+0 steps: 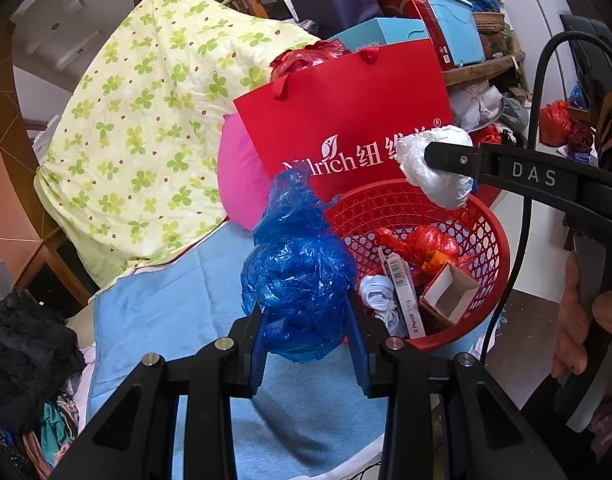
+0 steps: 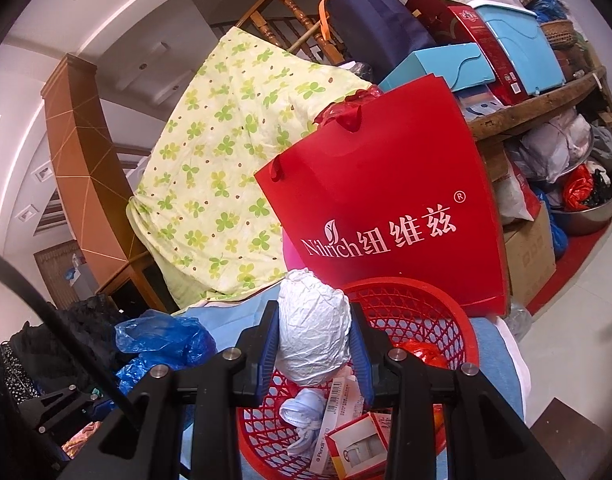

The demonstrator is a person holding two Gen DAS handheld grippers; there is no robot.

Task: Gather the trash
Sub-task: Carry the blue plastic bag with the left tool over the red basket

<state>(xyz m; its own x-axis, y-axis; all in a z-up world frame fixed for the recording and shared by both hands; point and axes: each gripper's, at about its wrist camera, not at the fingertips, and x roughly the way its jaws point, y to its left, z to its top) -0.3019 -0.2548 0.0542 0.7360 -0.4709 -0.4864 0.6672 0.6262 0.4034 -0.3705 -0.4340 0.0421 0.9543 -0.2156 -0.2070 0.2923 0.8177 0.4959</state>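
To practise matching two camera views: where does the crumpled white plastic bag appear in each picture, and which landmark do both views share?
Left wrist view: the white plastic bag sits right of centre, clamped in the right gripper above the red basket.
Right wrist view: bottom centre, between the blue pads.
Shared landmark: the red paper bag.
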